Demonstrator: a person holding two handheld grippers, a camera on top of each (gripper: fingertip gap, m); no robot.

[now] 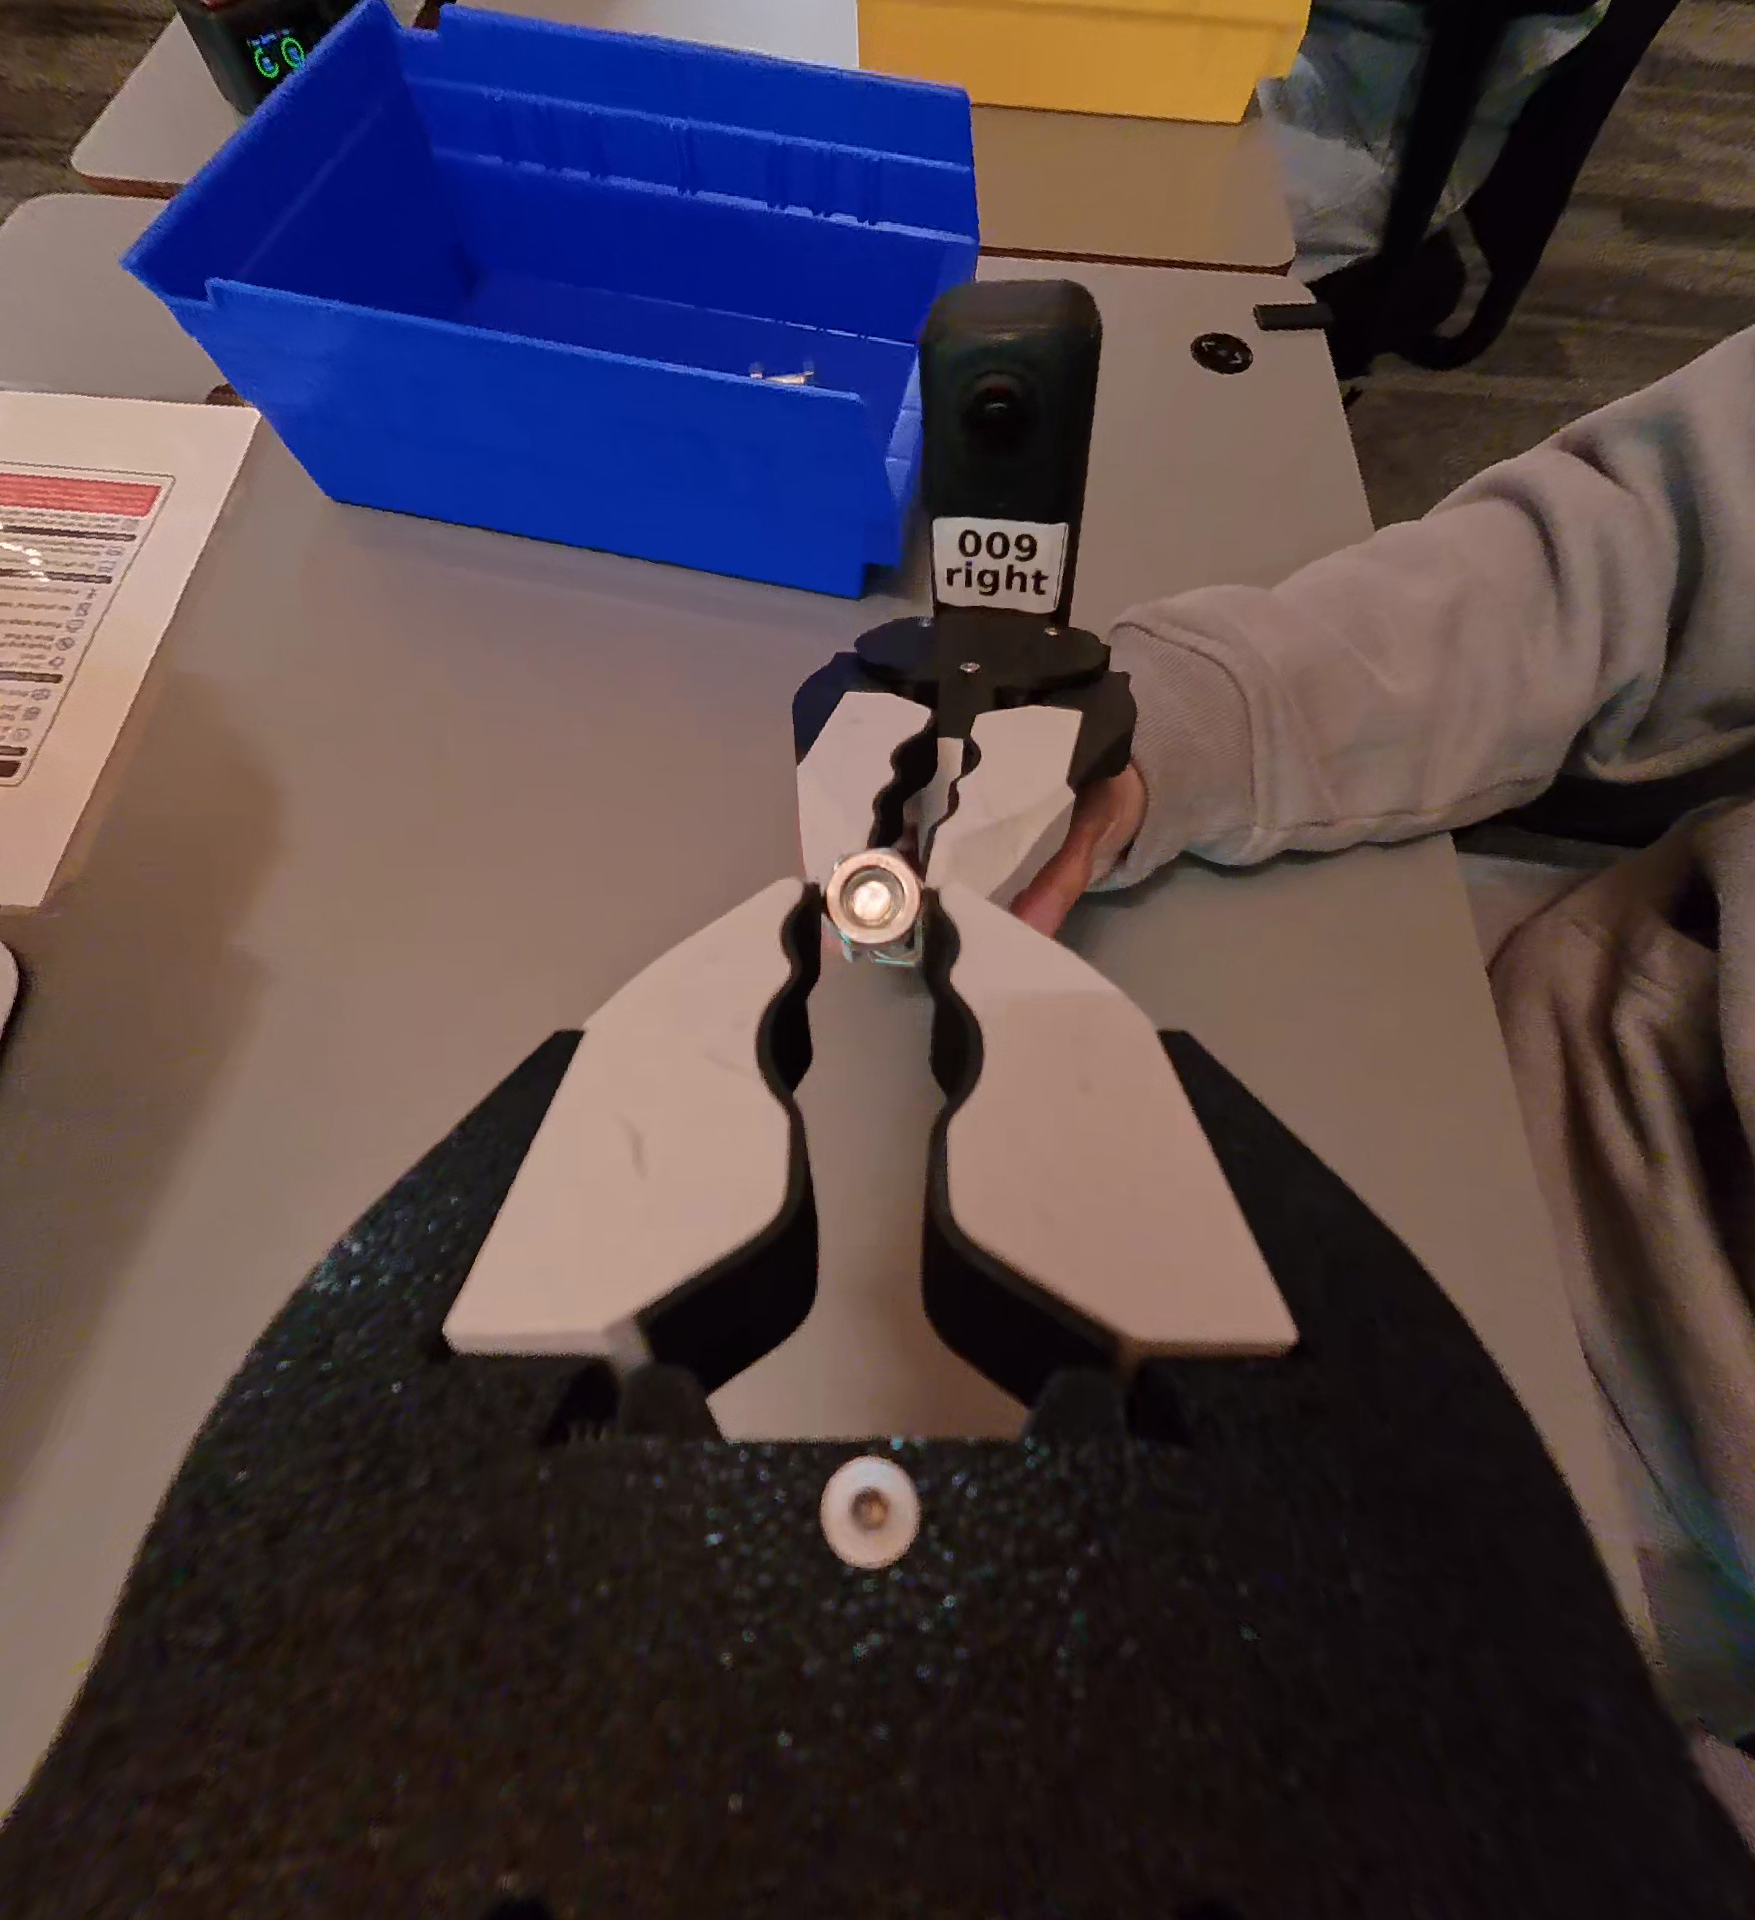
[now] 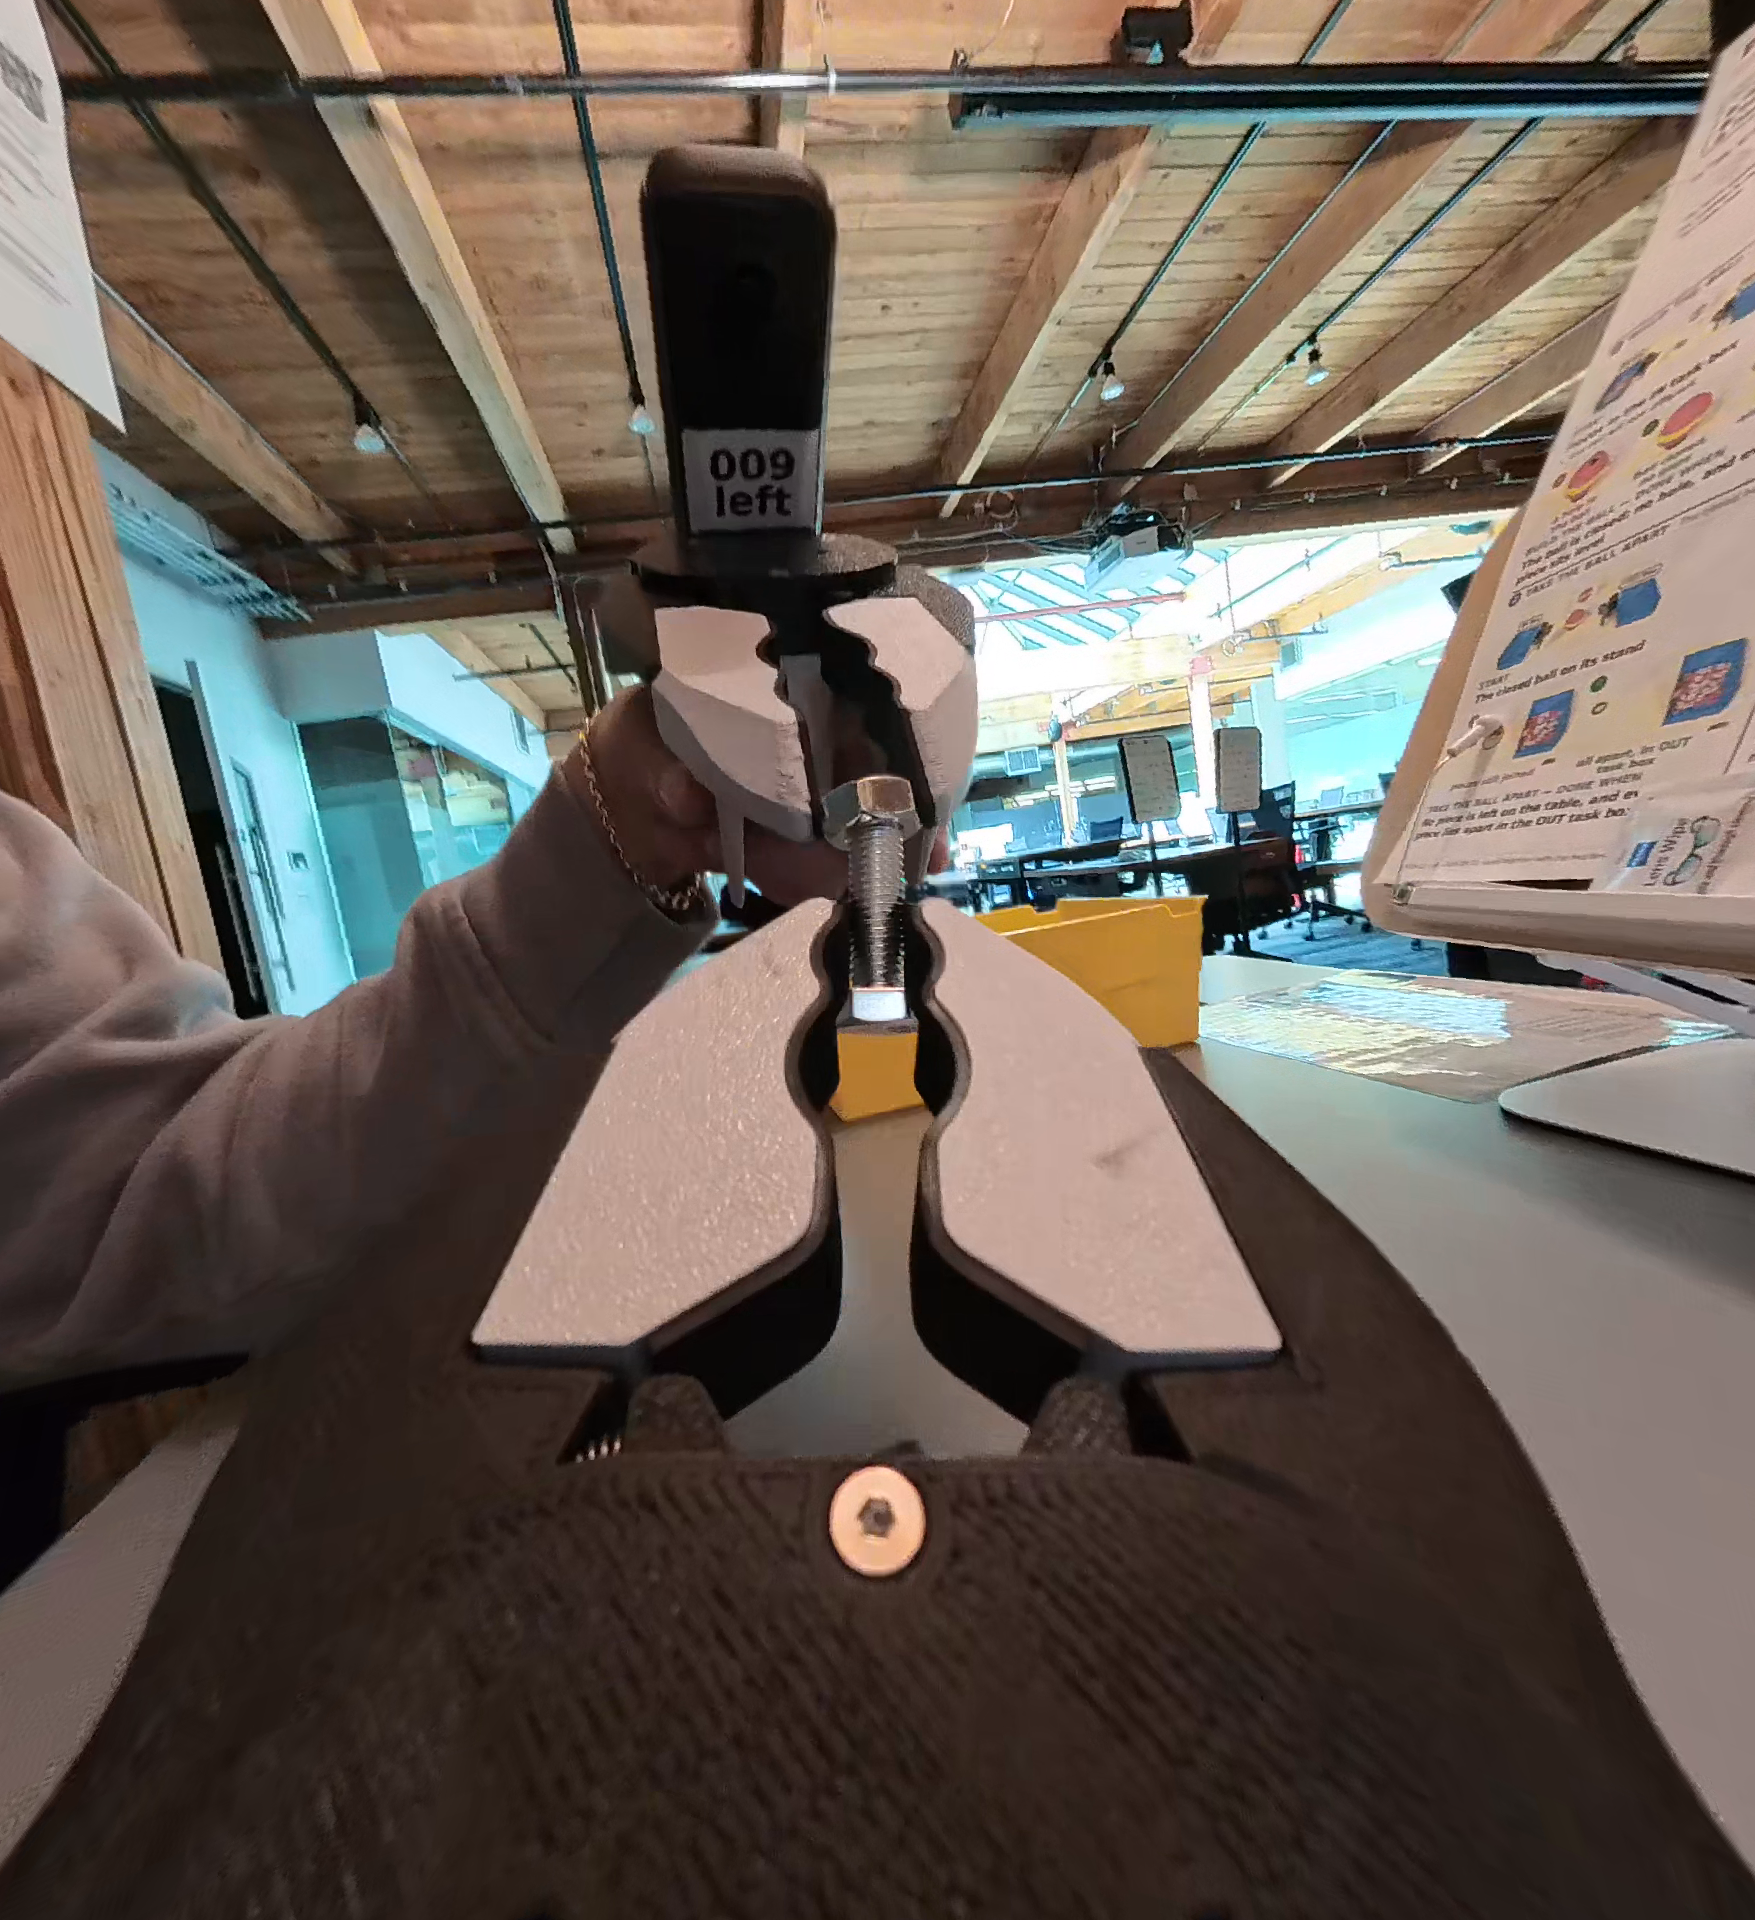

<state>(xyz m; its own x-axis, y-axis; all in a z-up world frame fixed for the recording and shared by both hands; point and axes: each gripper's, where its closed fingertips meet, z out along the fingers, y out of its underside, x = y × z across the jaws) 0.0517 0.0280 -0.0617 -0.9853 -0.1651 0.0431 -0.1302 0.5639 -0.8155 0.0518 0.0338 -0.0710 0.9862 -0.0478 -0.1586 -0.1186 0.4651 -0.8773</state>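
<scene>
Right gripper (image 2: 875,914) clamps the bolt's (image 2: 875,894) thread; left gripper (image 1: 871,902) grips its hex head (both narrowly parted).

Your left wrist camera sits just behind the left claw (image 1: 873,914) and looks steeply down on the grey surface (image 1: 457,748), with the blue bin (image 1: 561,416) farther ahead. Your right wrist camera sits behind the right claw (image 2: 875,935), low near the surface, and faces upward to the wooden ceiling (image 2: 956,260). The two cameras face each other at close range. Both views share the bolt (image 2: 875,894) and the opposite claw, very near the lens.
</scene>
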